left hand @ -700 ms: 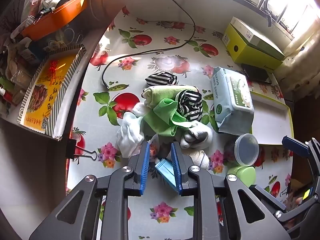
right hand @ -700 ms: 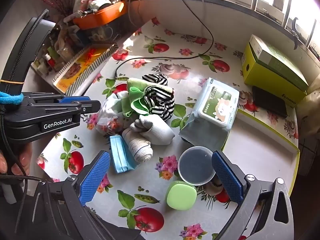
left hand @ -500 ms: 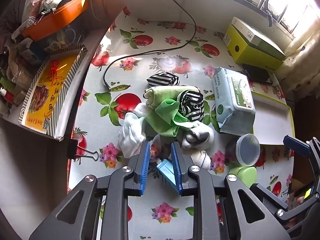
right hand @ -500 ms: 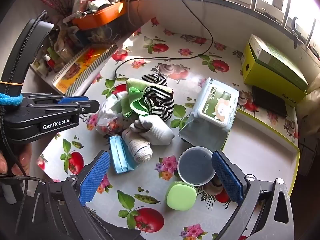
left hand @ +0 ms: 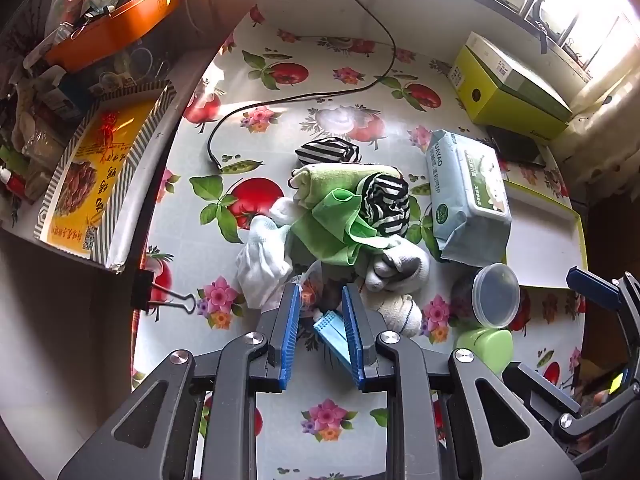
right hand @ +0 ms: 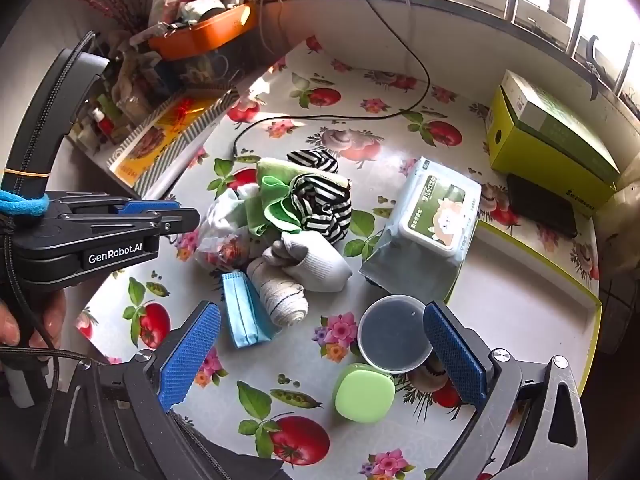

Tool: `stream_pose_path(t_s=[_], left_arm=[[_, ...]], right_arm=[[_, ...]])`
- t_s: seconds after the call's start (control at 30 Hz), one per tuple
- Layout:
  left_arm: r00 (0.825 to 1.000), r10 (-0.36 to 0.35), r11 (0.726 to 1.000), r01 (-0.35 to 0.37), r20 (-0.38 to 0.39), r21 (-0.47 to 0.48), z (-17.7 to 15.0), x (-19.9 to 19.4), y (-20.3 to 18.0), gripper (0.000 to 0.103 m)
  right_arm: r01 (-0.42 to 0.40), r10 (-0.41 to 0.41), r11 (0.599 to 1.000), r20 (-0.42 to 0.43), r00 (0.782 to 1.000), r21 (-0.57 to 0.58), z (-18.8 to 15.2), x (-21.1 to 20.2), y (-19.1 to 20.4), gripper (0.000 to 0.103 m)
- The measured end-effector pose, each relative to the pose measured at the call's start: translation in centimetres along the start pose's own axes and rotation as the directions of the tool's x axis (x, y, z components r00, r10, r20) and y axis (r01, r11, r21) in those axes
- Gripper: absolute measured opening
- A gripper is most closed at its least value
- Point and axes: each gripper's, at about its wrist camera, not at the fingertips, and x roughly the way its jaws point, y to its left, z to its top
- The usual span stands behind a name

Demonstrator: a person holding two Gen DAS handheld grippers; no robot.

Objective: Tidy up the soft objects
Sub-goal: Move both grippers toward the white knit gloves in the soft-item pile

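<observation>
A heap of soft things lies mid-table: a green cloth (left hand: 332, 228), striped black-and-white socks (left hand: 386, 204), a white sock (left hand: 260, 260), grey-white socks (left hand: 396, 266), a rolled beige sock (right hand: 282, 298) and a folded blue face mask (right hand: 242, 316). My left gripper (left hand: 320, 304) hovers above the mask (left hand: 332, 328), jaws partly apart, holding nothing; it also shows in the right wrist view (right hand: 176, 214). My right gripper (right hand: 320, 344) is wide open and empty, above a round lidded tub (right hand: 394, 334).
A wet-wipes pack (left hand: 466, 196), a green lidded case (right hand: 364, 392), a white tray with yellow rim (left hand: 544, 236), a yellow-green box (left hand: 508, 84), a black cable (left hand: 304, 96), a binder clip (left hand: 160, 296) and a cluttered shelf (left hand: 92, 32) at left.
My left gripper has lifted and drawn back slightly from the heap. The right gripper has barely moved.
</observation>
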Motion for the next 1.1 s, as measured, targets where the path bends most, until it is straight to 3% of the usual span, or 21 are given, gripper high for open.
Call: stream_pose_path(t_s=[0.57, 0.73, 1.1], left_arm=[[1.000, -0.010, 1.000, 0.010, -0.012, -0.003, -0.4, 0.4, 0.1, 0.023], [0.999, -0.020, 1.000, 0.019, -0.026, -0.018, -0.5, 0.9, 0.5, 0.023], [1.000, -0.015, 1.000, 0.014, -0.025, -0.014, -0.7, 1.1, 0.8, 0.023]], right_arm=[[-0.037, 0.037, 0.999, -0.015, 0.999, 0.009, -0.3, 0.5, 0.6, 0.102], [-0.051, 0.051, 0.999, -0.027, 0.998, -0.003, -0.1, 0.7, 0.6, 0.095], [-0.050, 0.049, 0.999, -0.041, 0.998, -0.004, -0.2, 1.1, 0.6, 0.094]])
